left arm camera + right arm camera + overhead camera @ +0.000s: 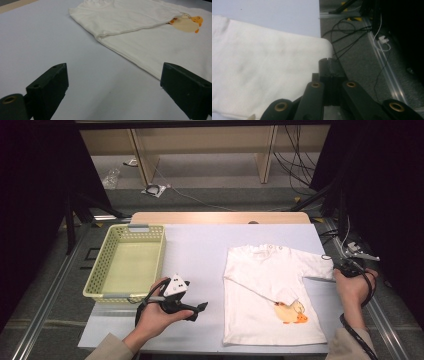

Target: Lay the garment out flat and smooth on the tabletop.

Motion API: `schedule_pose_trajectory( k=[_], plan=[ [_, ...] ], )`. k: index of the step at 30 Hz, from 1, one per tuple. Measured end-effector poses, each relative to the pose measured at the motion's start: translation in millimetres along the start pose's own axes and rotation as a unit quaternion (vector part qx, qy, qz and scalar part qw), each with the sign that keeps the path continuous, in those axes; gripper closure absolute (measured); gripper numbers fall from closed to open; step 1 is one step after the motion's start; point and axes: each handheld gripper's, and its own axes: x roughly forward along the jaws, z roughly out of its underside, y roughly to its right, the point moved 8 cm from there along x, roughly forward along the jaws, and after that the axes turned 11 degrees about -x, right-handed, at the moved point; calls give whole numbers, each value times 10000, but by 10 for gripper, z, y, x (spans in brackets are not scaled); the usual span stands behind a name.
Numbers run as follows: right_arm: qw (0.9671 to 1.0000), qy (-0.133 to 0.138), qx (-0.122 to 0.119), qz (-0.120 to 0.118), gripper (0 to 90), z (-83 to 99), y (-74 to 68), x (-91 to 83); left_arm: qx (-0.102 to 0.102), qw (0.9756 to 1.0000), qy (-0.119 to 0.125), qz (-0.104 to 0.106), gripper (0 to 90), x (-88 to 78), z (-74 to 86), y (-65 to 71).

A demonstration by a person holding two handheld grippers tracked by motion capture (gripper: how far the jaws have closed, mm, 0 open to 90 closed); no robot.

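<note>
Left gripper [192, 309] near front edge of worktop [200, 250], fingers [48, 85] wide apart, nothing between, idle just left of shirt [265, 295]. Shirt flat at worktop's right half, left sleeve already folded across chest. Right gripper [334, 266] at far right edge, fingers [328, 66] closed, seemingly pinching right sleeve [312, 265] cuff. Step, likely: folding second sleeve; next calls for carrying cuff inward over chest. High view alone shows basket [102, 285] far left; right gripper view shows cuff hanging past worktop edge.
</note>
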Motion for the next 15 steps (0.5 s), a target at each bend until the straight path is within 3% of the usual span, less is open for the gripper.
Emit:
schedule_pose_trajectory(
  k=[3, 6, 15],
  plan=[
    [9996, 116, -55, 238, 846, -32, 46, -12, 0, 10000, 10, 1, 79, -5, -5, 3],
    [9997, 135, -32, 187, 813, -65, 42, -55, -2, 10000, 12, -5, 80, -5, -6, -2],
    [9991, 151, -285, -258, 732, -145, -203, -237, -9, 10000, 17, -20, 82, -13, -7, -5]
  ],
)
